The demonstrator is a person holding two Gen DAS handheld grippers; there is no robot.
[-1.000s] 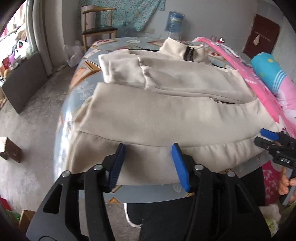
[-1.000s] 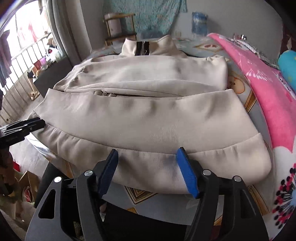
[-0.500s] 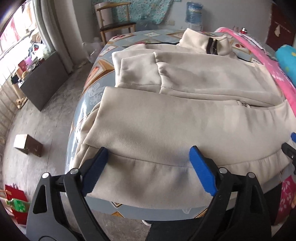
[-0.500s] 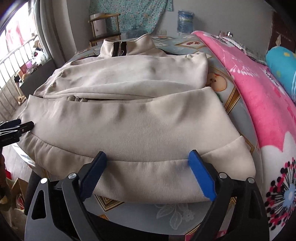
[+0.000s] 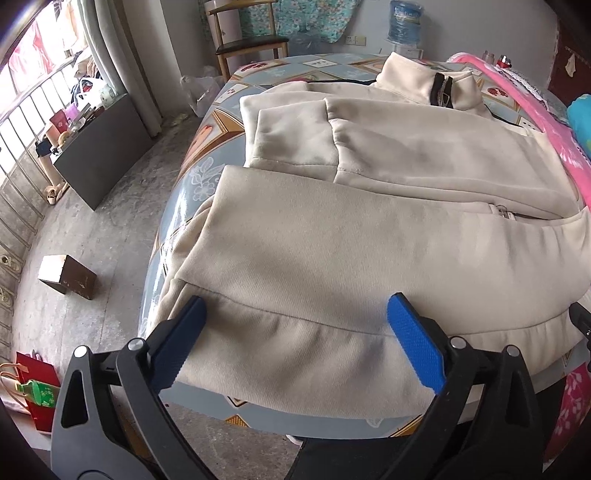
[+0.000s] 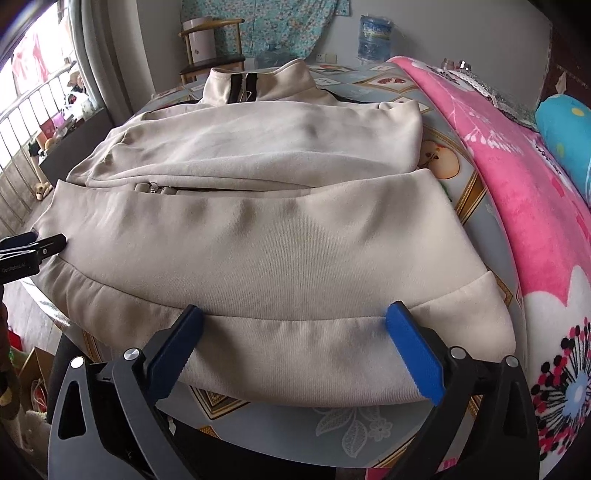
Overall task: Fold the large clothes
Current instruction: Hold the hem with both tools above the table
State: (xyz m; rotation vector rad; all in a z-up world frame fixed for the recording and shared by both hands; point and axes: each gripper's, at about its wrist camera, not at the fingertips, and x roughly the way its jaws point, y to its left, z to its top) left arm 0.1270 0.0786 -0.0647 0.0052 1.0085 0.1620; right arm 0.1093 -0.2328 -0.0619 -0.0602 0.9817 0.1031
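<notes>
A beige zip-up jacket lies on the table, sleeves folded in and its lower part folded up over the body, collar at the far end. My left gripper hovers over the near left part of the hem band, its jaws opening wide; cloth lies under them, and neither blue pad presses on it. My right gripper stands the same way over the right part of the jacket's hem, jaws opening, nothing pinched. The left gripper's tip shows at the right wrist view's left edge.
The table wears a patterned blue cloth. A pink blanket and a blue pillow lie along its right side. A chair and a water bottle stand behind. On the floor at left are a small box and a red bag.
Both grippers' jaws have spread much wider and let the hem go. The left gripper has tipped further down over the jacket. The hem now rests flat on the table.
</notes>
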